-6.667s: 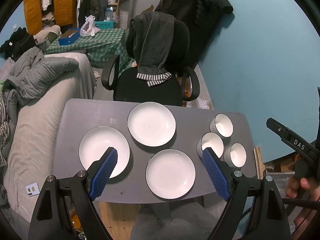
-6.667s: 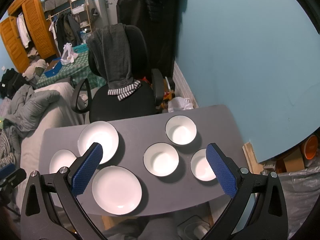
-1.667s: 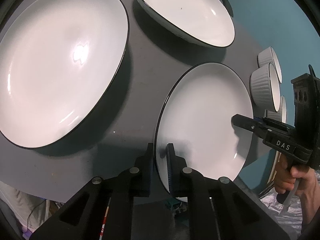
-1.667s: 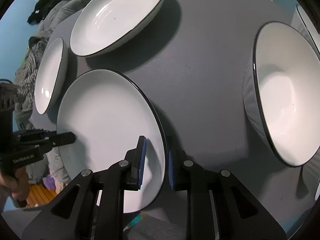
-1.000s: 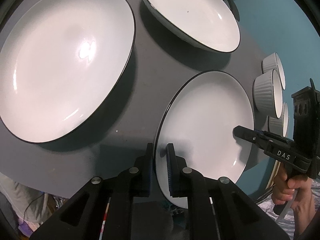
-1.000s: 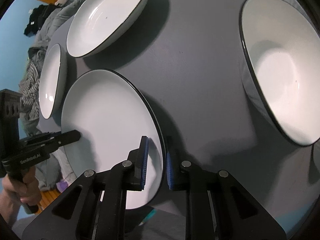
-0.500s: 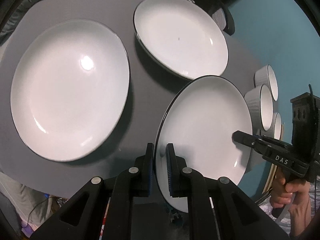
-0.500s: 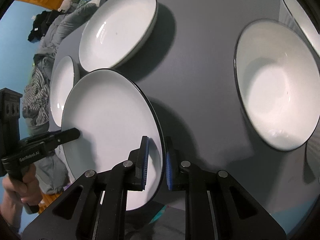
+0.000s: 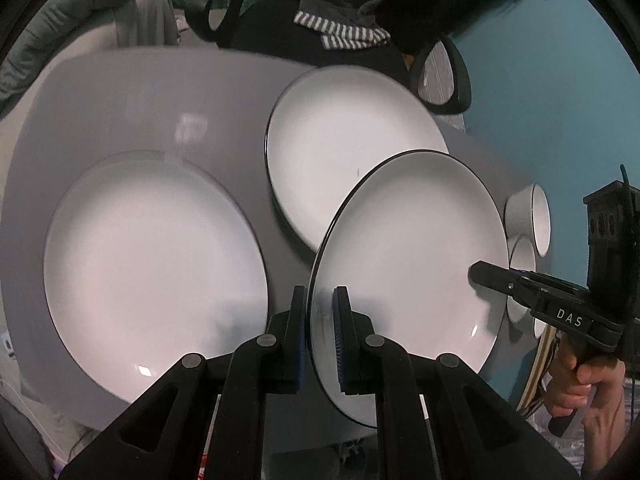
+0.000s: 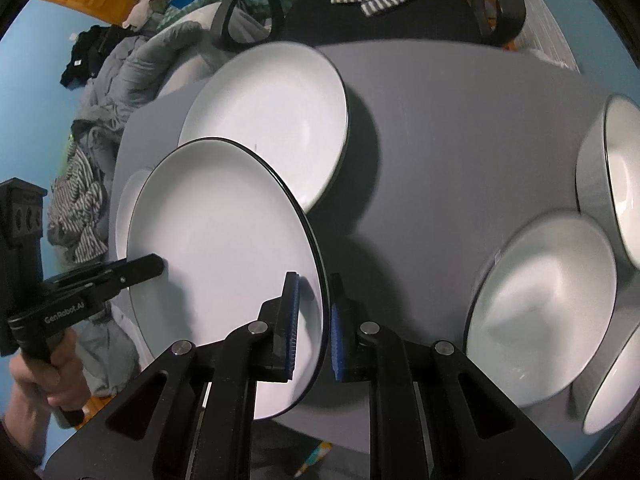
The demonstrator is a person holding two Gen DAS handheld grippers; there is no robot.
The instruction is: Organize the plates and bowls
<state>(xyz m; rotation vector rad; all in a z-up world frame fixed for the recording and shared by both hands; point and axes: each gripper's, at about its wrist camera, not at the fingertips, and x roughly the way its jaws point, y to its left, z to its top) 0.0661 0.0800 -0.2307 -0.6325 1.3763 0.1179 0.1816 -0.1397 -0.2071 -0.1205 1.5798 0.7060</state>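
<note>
Both grippers pinch one white plate by opposite rim edges, lifting it clear of the grey table. The left gripper clamps its left edge, the right gripper its right. Two more plates lie below; bowls sit right.

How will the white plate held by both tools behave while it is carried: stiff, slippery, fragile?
The lifted plate looks rigid; pinched only at opposite rim edges by the left tool and right tool, it shows no sag. Its glossy glaze probably makes it slippery. Likely ceramic, so it might chip if dropped on the table.
</note>
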